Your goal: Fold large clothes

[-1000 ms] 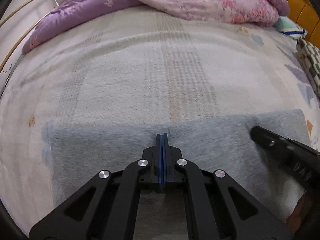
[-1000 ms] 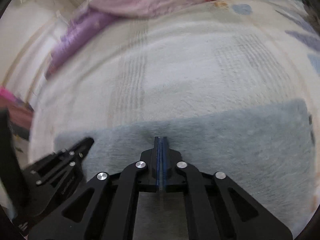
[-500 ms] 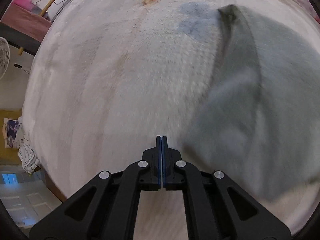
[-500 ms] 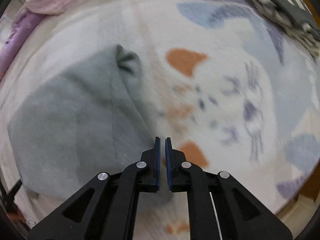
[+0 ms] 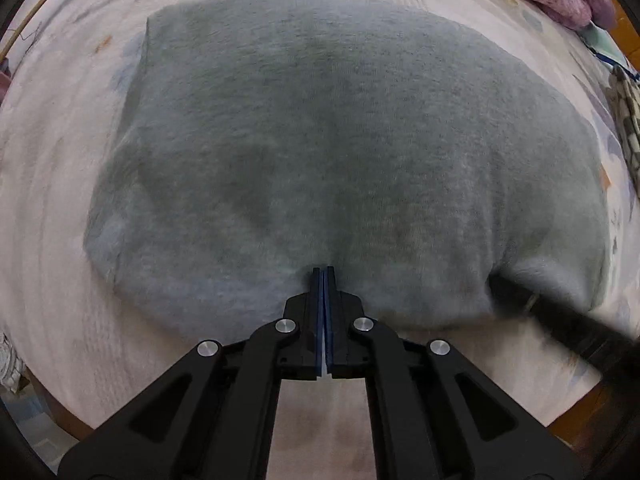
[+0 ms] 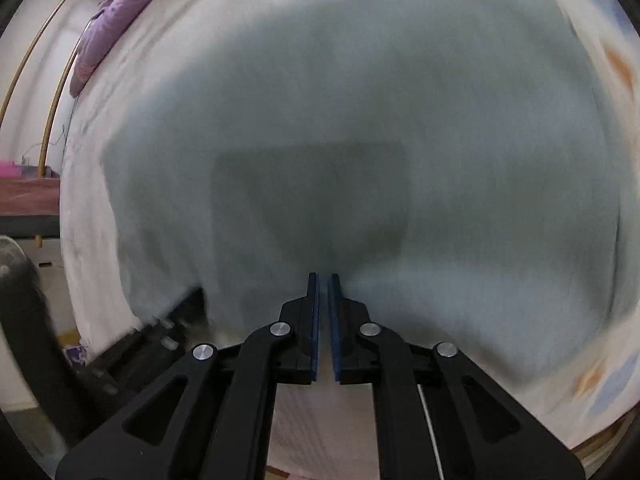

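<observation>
Both tongs, left and right, are seen pressed together at the lower edge of a grey garment, spread widthwise across the bed.

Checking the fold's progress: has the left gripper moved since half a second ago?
Yes. The left gripper was beside the grey garment, over bare bedspread; now at its near edge.

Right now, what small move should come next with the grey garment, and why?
Probably lift both grippers slightly to check they hold the hem. The left gripper and right gripper sit shut at the near edge of the flat grey garment; a grip isn't clearly visible.
</observation>
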Demonstrator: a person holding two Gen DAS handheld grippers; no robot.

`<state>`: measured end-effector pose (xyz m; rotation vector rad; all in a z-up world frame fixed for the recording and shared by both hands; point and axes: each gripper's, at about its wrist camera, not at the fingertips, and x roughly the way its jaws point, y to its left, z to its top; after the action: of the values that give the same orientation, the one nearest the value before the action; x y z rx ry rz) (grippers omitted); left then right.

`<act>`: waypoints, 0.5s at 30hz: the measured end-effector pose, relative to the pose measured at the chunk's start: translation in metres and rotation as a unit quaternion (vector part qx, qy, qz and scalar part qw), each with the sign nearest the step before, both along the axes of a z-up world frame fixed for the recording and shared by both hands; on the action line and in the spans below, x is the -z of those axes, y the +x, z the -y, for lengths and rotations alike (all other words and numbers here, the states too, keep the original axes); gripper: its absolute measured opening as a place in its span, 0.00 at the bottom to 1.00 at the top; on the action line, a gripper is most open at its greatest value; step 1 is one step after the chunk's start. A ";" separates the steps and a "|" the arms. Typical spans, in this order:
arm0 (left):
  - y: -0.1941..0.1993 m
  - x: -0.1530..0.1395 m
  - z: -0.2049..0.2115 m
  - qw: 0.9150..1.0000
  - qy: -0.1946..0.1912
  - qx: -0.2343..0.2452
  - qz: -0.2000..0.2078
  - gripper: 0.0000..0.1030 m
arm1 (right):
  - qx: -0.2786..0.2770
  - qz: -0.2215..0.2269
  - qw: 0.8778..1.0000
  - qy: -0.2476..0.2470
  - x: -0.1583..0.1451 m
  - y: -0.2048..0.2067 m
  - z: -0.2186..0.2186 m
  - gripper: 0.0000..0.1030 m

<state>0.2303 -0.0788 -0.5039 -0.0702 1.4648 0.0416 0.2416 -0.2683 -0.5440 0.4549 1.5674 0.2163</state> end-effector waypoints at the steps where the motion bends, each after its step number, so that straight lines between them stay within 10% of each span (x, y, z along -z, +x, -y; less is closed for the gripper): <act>1: -0.003 -0.002 -0.004 1.000 -0.010 -0.004 -0.010 0.01 | 0.007 -0.011 1.000 0.004 0.002 -0.011 0.004 0.01; 8: -0.024 0.003 -0.020 0.998 0.002 -0.010 -0.064 0.02 | 0.024 -0.071 0.997 0.011 0.006 -0.034 0.013 0.08; 15: -0.017 -0.021 -0.011 0.998 0.012 -0.008 -0.062 0.25 | 0.015 -0.084 0.996 0.009 -0.016 -0.039 0.016 0.59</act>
<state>0.2136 -0.0677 -0.4833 -0.0612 1.5875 0.0768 0.2026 -0.2842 -0.5285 0.5213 1.7220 0.1734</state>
